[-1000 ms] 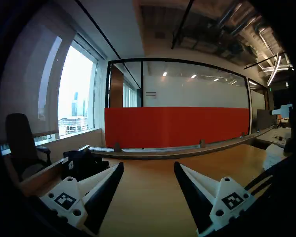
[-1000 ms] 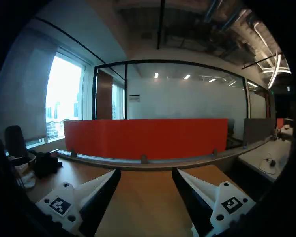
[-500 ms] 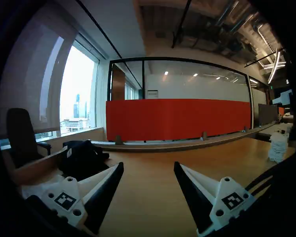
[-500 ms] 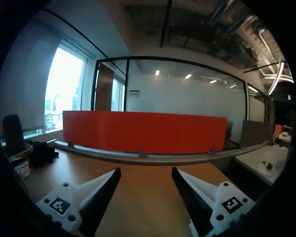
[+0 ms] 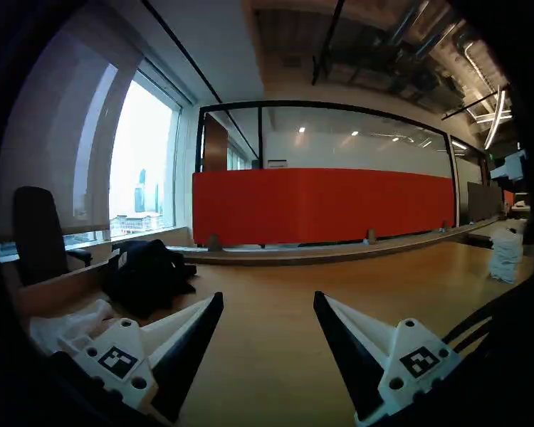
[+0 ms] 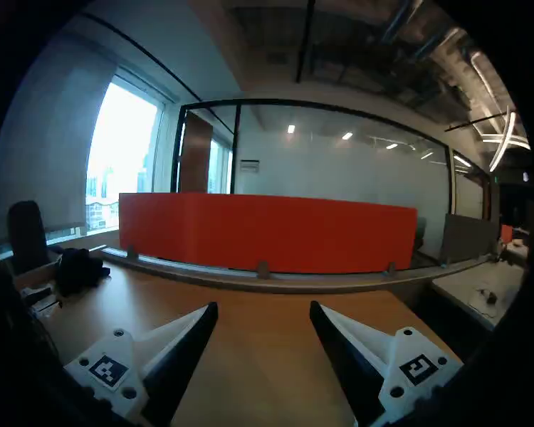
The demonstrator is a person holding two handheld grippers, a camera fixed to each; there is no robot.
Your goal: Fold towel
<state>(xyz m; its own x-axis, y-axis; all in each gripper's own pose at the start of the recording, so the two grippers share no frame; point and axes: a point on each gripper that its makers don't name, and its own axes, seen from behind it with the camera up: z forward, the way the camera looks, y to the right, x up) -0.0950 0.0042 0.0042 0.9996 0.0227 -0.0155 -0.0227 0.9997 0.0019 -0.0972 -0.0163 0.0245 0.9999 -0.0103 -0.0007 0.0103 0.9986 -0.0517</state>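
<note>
Left gripper view first: the left gripper (image 5: 267,294) hangs low over the desk (image 5: 281,356), fingers spread wide, bare wood showing in the gap. Away at the right edge of that view a white stack (image 5: 507,252) stands on the desk; it looks like folded towels, well apart from the gripper. Down at lower left, just behind the left finger, lies a crumpled white heap (image 5: 64,326); cloth or plastic, I cannot tell. Beyond it sits a black bundle (image 5: 147,274) on the desk, near the chair (image 5: 38,238) and the window (image 5: 142,178). An orange divider (image 5: 324,206) runs along the far edge of the desk.

Over to the right gripper view: the right gripper (image 6: 263,304) is also level above the desk (image 6: 260,370), fingers well apart, wood between them. The black bundle (image 6: 78,269) shows at far left, the chair (image 6: 25,229) behind it. The orange divider (image 6: 267,231) crosses the middle, glass wall (image 6: 338,164) rising behind it. Off to the right stands a second desk (image 6: 473,285), pale-topped, with something small and dark on it, too small to make out.
</note>
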